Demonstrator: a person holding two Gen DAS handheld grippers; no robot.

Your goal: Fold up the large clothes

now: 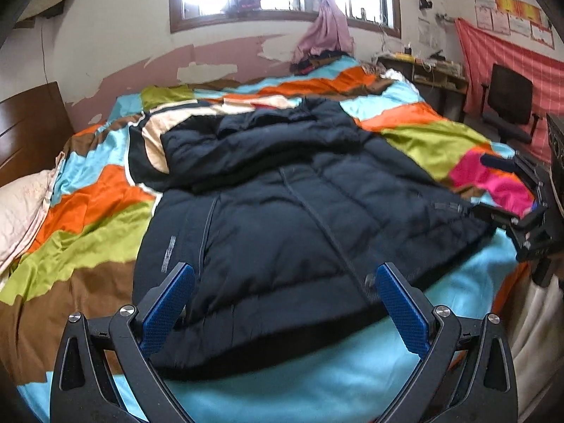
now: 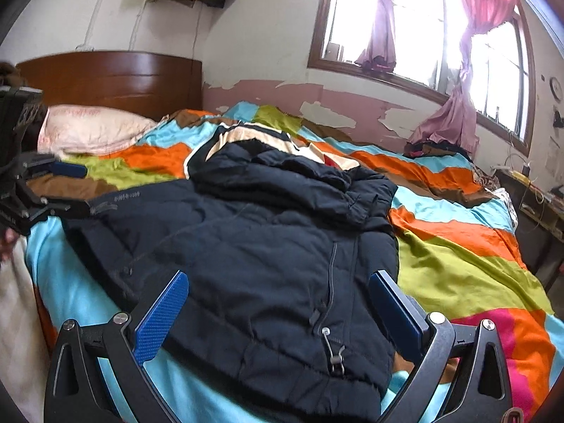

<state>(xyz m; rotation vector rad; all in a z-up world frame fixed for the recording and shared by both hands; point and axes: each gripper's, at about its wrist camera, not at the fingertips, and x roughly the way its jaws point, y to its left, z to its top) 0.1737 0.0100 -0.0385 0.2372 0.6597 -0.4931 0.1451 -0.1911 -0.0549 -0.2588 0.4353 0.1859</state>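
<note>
A dark navy quilted puffer jacket (image 1: 282,211) lies flat on the bright striped bedspread (image 1: 88,239), its long axis running from the near hem toward twelve o'clock. The left gripper (image 1: 285,282) and right gripper (image 2: 278,290) both hover spread wide and empty over that hem, about equally near

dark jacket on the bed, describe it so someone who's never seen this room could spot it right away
Start from the wide bed covered by a patchwork quilt of orange, turquoise, lime and brown. Near its front edge lies a puffy navy quilted hooded jacket, spread flat, its hood towards the peeling pink wall. It is the only dark, padded thing there, unlike the pale pink pillow by the wooden headboard.
</note>
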